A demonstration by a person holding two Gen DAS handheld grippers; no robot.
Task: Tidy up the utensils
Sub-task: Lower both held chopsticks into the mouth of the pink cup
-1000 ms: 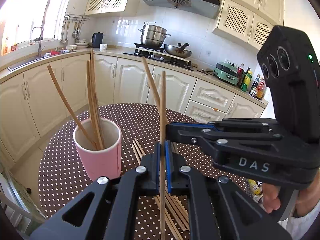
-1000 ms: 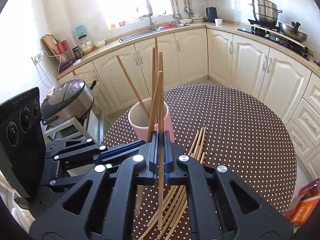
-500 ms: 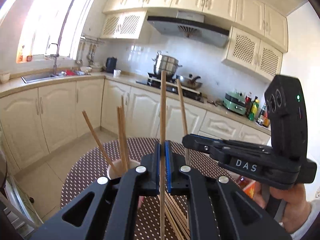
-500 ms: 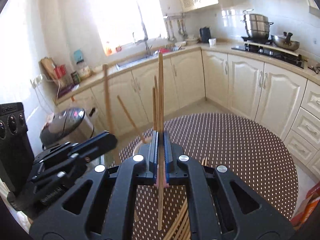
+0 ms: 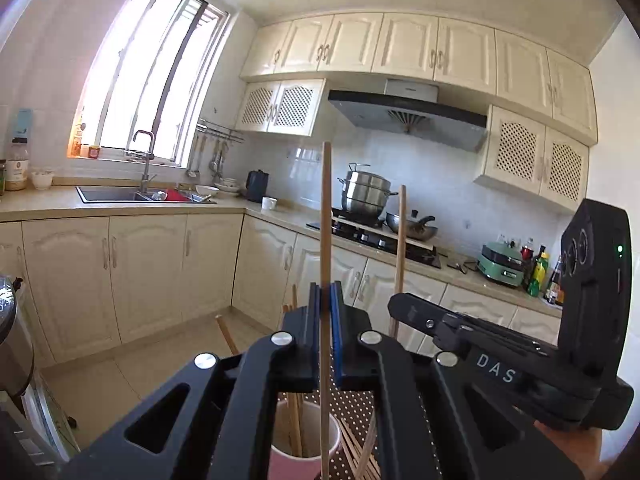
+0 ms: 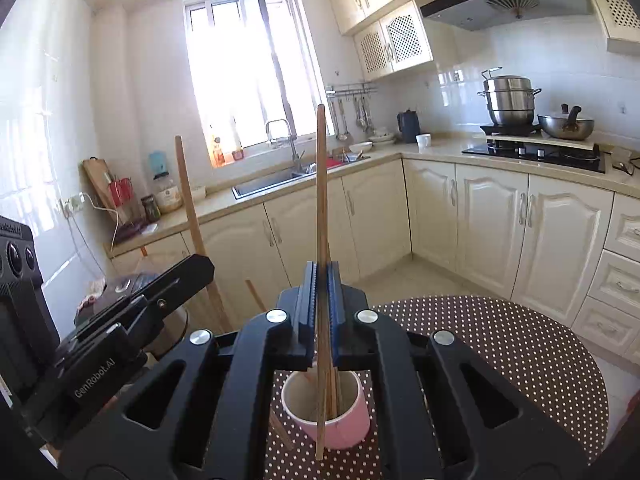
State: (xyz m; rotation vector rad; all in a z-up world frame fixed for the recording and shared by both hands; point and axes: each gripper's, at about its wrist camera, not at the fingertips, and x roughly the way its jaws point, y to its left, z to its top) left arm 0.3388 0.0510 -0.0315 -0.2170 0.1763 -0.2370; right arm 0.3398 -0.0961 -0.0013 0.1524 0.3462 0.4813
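Note:
My left gripper (image 5: 326,312) is shut on a wooden chopstick (image 5: 326,216) that it holds upright, its lower end hanging over the pink cup (image 5: 288,460). The cup holds several chopsticks (image 5: 295,420). More chopsticks (image 5: 360,454) lie loose on the dotted table beside it. To the right, my right gripper (image 5: 412,310) grips its own chopstick (image 5: 400,248). In the right wrist view, my right gripper (image 6: 321,304) is shut on an upright chopstick (image 6: 320,200) whose tip hangs in front of the pink cup (image 6: 344,426). My left gripper (image 6: 188,270) stands at the left with its chopstick (image 6: 190,216).
The round brown dotted table (image 6: 500,352) carries the cup. A rice cooker (image 6: 128,284) sits on a stand left of the table. Cream cabinets (image 6: 492,220), a sink (image 6: 272,180) and a stove with pots (image 6: 532,148) line the walls beyond the floor gap.
Both grippers have risen and tilted up toward level, each still holding its chopstick. The cup and table have dropped to the bottom of both views.

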